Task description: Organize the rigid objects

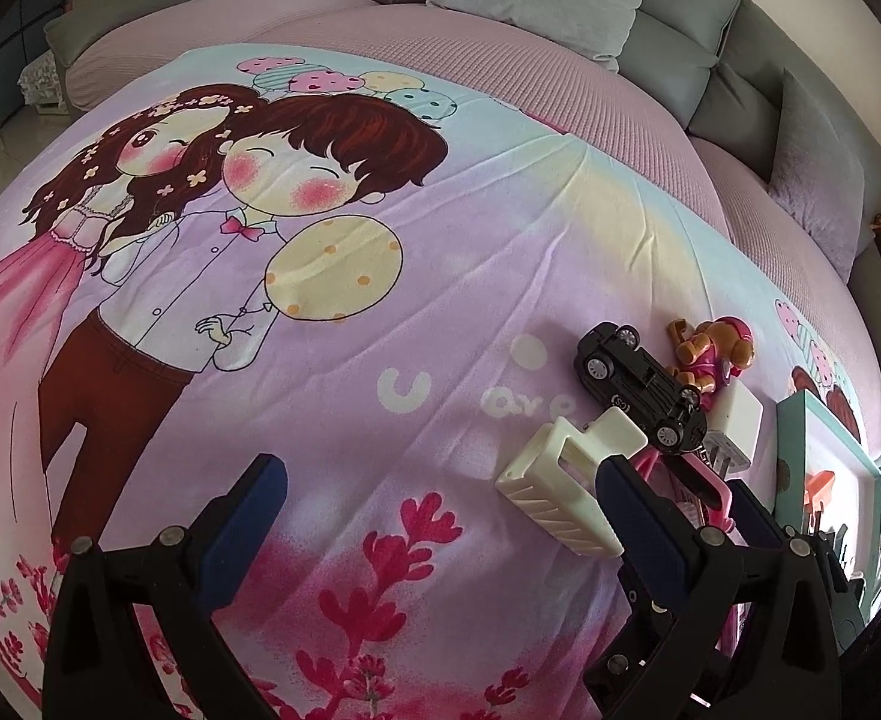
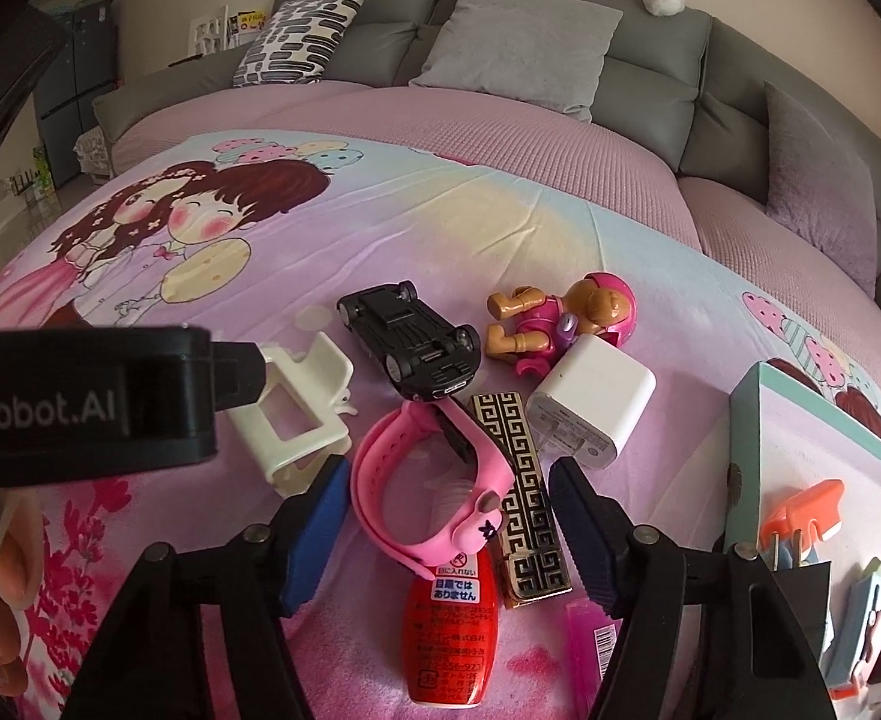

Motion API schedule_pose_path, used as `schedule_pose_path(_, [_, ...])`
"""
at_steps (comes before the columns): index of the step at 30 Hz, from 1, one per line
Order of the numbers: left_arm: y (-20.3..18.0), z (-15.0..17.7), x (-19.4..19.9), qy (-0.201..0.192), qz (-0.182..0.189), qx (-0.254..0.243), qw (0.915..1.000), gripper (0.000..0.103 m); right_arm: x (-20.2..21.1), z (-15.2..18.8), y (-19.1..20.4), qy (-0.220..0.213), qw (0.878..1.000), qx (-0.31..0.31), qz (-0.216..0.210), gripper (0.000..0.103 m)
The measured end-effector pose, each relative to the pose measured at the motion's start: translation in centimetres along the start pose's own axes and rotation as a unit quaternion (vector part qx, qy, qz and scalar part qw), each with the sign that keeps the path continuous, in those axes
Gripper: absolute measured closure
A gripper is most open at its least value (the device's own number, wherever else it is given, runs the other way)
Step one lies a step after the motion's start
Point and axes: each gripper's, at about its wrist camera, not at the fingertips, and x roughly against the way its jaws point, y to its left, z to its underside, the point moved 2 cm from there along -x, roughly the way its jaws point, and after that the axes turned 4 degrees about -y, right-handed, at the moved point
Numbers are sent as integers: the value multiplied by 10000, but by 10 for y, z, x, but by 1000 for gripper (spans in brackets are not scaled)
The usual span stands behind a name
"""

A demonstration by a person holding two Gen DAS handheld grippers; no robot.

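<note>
- The cartoon-printed bedspread (image 2: 500, 228) carries a loose heap of small hard things; the black toy car (image 2: 410, 339) serves as the landmark here.
- The car lies upside down, wheels and chassis facing up, glossy black all over.
- Just left of the car sits a cream plastic hair claw (image 2: 293, 414), its frame open, with ribbed teeth.
- Right of the car a puppy figure (image 2: 551, 321) in a pink suit lies on its side.
- A white cube charger (image 2: 590, 411) rests near the car's right, touching the puppy's legs.
- In front of the car lies a pink watch (image 2: 422, 486) with its strap looped, leaning on a black-and-gold patterned case (image 2: 524, 498); a red bottle (image 2: 449, 630) lies nearer the camera.
- Far right of the car stands a teal-edged box (image 2: 758, 456).
- The left gripper (image 1: 440, 528) has its fingers wide apart, the claw beside its right finger.
- The right gripper (image 2: 449, 516) is spread open around the watch, not clamping it.
</note>
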Motion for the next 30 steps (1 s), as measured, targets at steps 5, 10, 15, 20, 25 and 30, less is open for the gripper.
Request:
schedule_pose_path(5, [-9, 1, 0, 19, 98, -147, 9998, 0, 4, 2, -4, -8, 9999, -63, -103, 37])
schedule_pose_path(10, [-19, 4, -2, 34, 99, -278, 9996, 1, 11, 3, -9, -55, 9998, -130, -142, 48])
schedule_pose_path(15, [-25, 6, -1, 17, 175, -391, 9991, 1, 16, 4, -17, -77, 9995, -265, -175, 48])
schedule_pose_path(20, [-34, 8, -1, -2, 254, -545, 9982, 2, 22, 4, -26, -129, 9990, -404, -159, 48])
schedule_pose_path(25, [-36, 8, -4, 77, 305, -579, 9978, 18, 24, 6, -31, -116, 9987, -469, -132, 48])
schedule_pose_path(30, [-40, 10, -4, 57, 384, -649, 9971, 26, 27, 7, -38, -142, 9984, -544, -48, 48])
